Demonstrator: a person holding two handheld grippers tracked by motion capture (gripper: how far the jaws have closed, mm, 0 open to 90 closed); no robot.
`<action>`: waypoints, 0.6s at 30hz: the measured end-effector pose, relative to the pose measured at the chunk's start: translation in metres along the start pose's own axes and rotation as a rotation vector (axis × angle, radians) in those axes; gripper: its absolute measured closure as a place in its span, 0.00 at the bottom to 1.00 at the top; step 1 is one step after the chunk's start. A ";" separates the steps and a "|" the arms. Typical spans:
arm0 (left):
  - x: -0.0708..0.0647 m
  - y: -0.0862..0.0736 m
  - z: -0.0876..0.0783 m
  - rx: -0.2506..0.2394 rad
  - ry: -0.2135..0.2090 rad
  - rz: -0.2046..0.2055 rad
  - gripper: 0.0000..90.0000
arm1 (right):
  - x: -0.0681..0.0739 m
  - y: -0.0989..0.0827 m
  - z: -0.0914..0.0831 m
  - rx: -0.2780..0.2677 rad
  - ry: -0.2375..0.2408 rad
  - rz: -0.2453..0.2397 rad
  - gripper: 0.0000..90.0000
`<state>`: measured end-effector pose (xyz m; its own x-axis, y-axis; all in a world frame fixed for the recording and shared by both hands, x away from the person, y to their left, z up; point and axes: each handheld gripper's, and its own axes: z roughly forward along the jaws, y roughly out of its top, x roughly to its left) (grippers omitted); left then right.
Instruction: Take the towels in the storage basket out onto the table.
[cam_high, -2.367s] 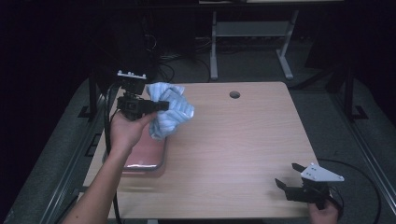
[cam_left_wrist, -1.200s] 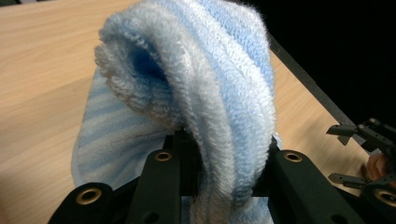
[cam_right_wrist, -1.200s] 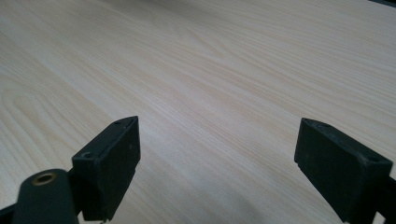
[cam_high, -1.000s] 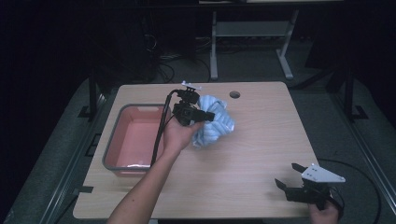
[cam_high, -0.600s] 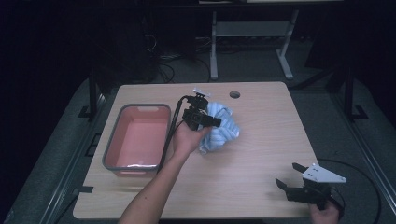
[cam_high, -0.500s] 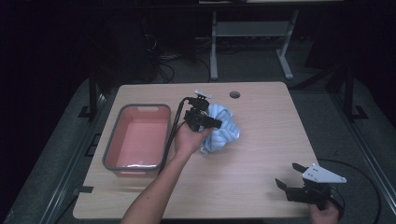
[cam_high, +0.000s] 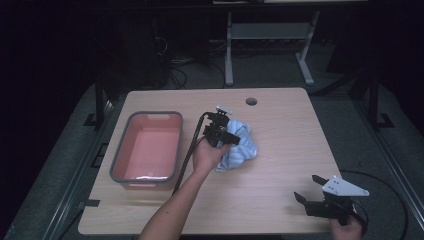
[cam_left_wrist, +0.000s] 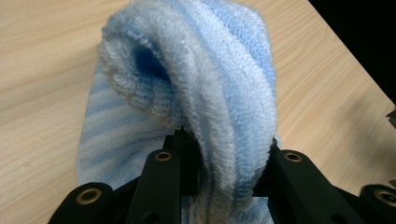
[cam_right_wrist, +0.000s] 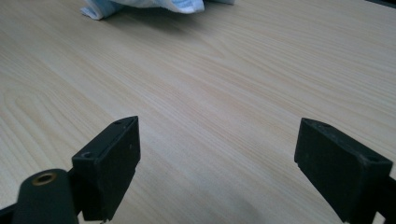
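A light blue striped towel (cam_high: 243, 145) lies bunched on the wooden table (cam_high: 290, 130) near its middle. My left gripper (cam_high: 231, 139) is shut on a thick fold of that towel (cam_left_wrist: 219, 93), and the cloth's lower part touches the tabletop. In the left gripper view the fold bulges up between the two black jaws. My right gripper (cam_high: 306, 194) rests low at the table's front right corner, its jaws wide open with nothing between them (cam_right_wrist: 217, 163). The towel's edge (cam_right_wrist: 140, 5) shows far ahead in the right gripper view.
A pink tub (cam_high: 148, 147) with a grey rim stands on the left part of the table, empty. A round cable hole (cam_high: 251, 101) sits near the far edge. A metal frame (cam_high: 270, 35) stands beyond the table on the dark floor.
My left gripper carried the towel from above the pink tub to the right and lowered it onto the table's middle. The right gripper has stayed put.
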<state>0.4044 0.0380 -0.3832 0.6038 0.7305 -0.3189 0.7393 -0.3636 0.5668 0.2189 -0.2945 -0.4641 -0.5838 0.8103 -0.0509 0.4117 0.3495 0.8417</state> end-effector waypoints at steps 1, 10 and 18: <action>0.000 -0.001 0.003 -0.003 -0.001 -0.009 0.79 | 0.000 0.000 0.000 0.000 0.000 -0.001 0.15; 0.001 -0.005 0.016 0.018 0.005 -0.008 0.79 | -0.002 0.000 -0.002 -0.008 -0.001 0.006 0.15; -0.002 -0.010 0.030 0.033 0.017 -0.009 0.79 | 0.000 0.001 -0.003 -0.013 0.001 0.009 0.15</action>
<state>0.4047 0.0228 -0.4107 0.5921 0.7437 -0.3104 0.7543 -0.3759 0.5383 0.2175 -0.2954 -0.4619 -0.5807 0.8129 -0.0431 0.4080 0.3364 0.8488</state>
